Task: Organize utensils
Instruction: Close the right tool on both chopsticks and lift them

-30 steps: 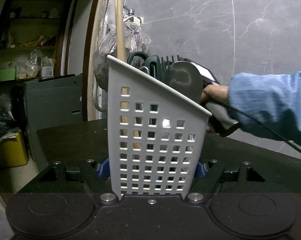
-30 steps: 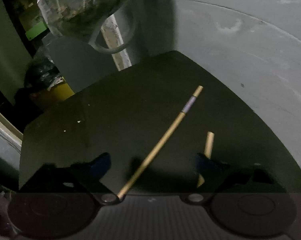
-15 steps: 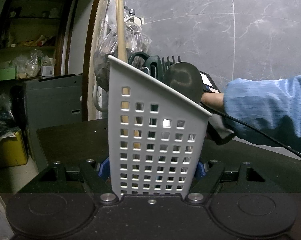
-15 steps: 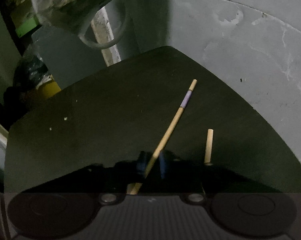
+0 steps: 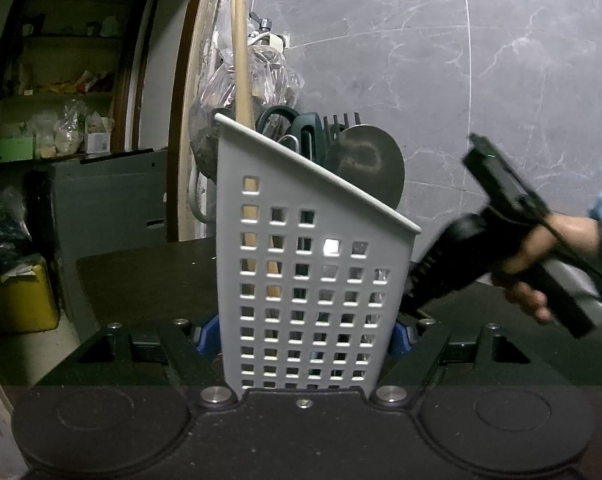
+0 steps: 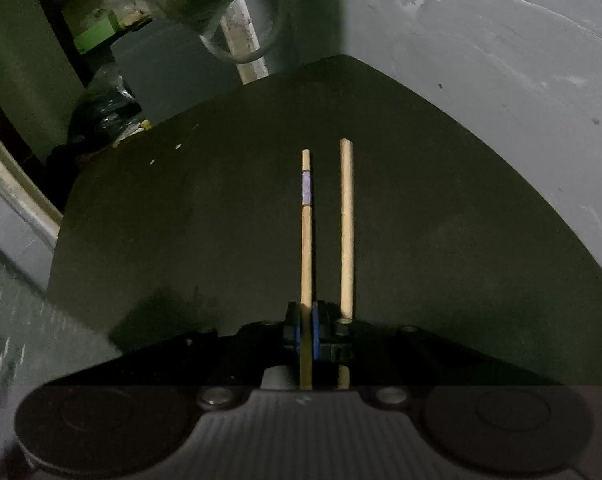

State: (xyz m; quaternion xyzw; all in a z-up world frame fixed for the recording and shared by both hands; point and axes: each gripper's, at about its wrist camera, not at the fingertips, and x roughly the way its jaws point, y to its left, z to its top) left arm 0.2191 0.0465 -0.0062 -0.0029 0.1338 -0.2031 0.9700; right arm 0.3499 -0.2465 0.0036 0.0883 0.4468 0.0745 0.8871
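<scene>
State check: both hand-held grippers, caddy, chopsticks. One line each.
left hand-held gripper: shut on utensil caddy
utensil caddy: upright, holding utensils
right hand-held gripper: shut on banded chopstick
banded chopstick: gripped, pointing forward
plain chopstick: beside the jaws, parallel; whether held, unclear

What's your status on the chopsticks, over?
Right gripper shut on banded chopstick. Plain chopstick alongside, grip unclear. Left gripper clamps utensil caddy. Nothing blocking.
</scene>
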